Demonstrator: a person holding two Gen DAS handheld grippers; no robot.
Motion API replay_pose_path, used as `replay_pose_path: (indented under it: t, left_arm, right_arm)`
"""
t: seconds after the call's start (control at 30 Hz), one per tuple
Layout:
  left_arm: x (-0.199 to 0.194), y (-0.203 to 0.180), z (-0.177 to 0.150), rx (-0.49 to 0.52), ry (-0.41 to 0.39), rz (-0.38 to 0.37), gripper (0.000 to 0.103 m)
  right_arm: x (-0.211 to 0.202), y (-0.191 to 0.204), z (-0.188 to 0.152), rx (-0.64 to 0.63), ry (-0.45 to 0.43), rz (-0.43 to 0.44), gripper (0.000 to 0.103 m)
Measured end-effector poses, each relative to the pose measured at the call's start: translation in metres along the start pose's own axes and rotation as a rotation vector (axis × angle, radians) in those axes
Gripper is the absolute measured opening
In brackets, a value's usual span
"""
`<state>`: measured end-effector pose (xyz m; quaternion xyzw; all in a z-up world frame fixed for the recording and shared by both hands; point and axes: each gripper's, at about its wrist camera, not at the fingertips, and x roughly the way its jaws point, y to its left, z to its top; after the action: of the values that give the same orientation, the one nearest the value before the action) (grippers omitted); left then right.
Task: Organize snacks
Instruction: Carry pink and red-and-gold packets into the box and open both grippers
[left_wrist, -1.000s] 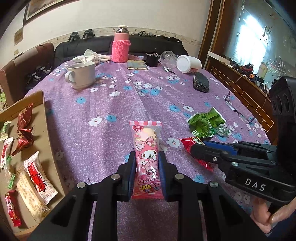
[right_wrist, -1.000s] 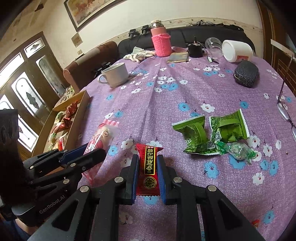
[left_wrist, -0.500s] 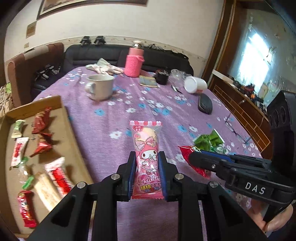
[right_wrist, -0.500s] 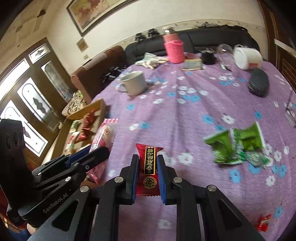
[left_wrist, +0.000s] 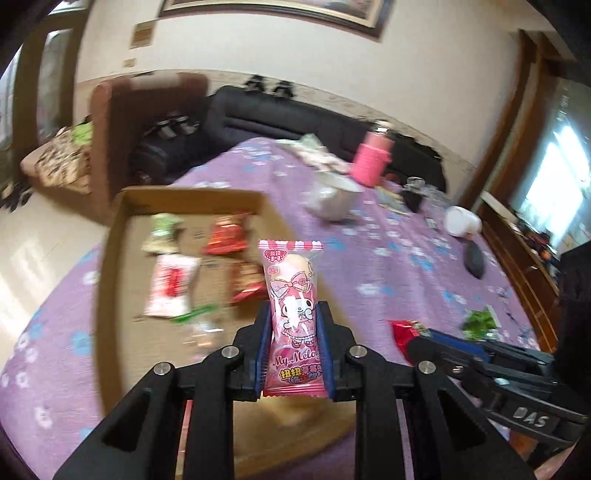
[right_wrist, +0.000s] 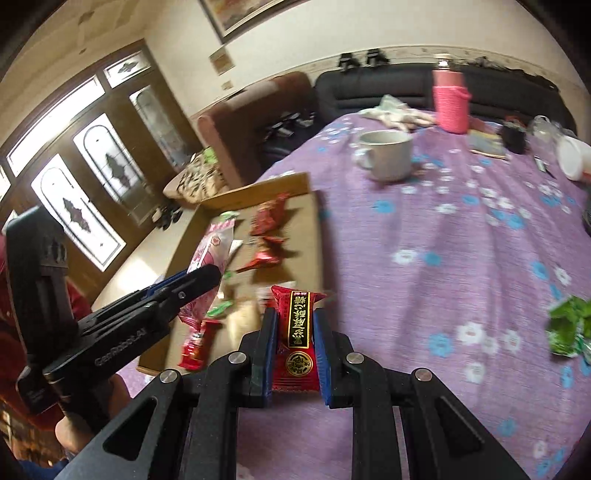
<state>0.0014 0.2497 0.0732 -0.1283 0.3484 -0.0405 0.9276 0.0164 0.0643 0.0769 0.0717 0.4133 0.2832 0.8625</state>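
Note:
My left gripper (left_wrist: 292, 314) is shut on a pink cartoon-print snack packet (left_wrist: 291, 295), held upright above the right side of the flat cardboard tray (left_wrist: 110, 258). The tray holds several red, white and green snack packets (left_wrist: 171, 284). In the right wrist view my right gripper (right_wrist: 295, 321) is shut on a red packet with a black label (right_wrist: 297, 332), just right of the tray (right_wrist: 314, 236). The left gripper (right_wrist: 199, 275) with its pink packet (right_wrist: 212, 251) shows there over the tray. Green wrappers (right_wrist: 569, 325) lie on the purple cloth at the right.
A white mug (right_wrist: 388, 153), a pink knit-covered bottle (right_wrist: 450, 103), a white tub (right_wrist: 572, 157), a dark case (left_wrist: 474, 260) and small items stand toward the far side of the purple flowered tablecloth (right_wrist: 461, 240). Chairs and a black sofa ring the table.
Both grippers swung left from the green wrappers toward the cardboard tray, each keeping its packet. The tray now fills the left-centre of both views.

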Motion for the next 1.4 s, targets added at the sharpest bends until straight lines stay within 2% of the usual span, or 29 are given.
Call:
replay_pose_path:
  t: [0.27, 0.63, 0.97, 1.13, 1.2, 1.3, 1.4]
  left_arm:
    - [0.002, 0.053, -0.01, -0.077, 0.033, 0.079, 0.022]
    - [0.012, 0.066, -0.017, -0.095, 0.06, 0.092, 0.022]
    - [0.014, 0.064, -0.019, -0.091, 0.066, 0.094, 0.023]
    - [0.013, 0.065, -0.019, -0.09, 0.07, 0.093, 0.023]
    - [0.014, 0.064, -0.019, -0.092, 0.076, 0.088, 0.023]
    - [0.011, 0.063, -0.018, -0.095, 0.077, 0.08, 0.025]
    - [0.005, 0.059, -0.015, -0.09, 0.061, 0.073, 0.031]
  right_arm:
    - [0.047, 0.043, 0.0, -0.07, 0.066, 0.018, 0.021]
    - [0.081, 0.055, -0.009, -0.103, 0.102, -0.014, 0.021]
    - [0.085, 0.057, -0.013, -0.093, 0.11, 0.004, 0.023]
    - [0.083, 0.057, -0.013, -0.089, 0.113, 0.033, 0.023]
    - [0.08, 0.055, -0.013, -0.072, 0.115, 0.07, 0.023]
    - [0.073, 0.049, -0.011, -0.046, 0.108, 0.102, 0.023]
    - [0.061, 0.041, -0.01, -0.022, 0.09, 0.111, 0.023]
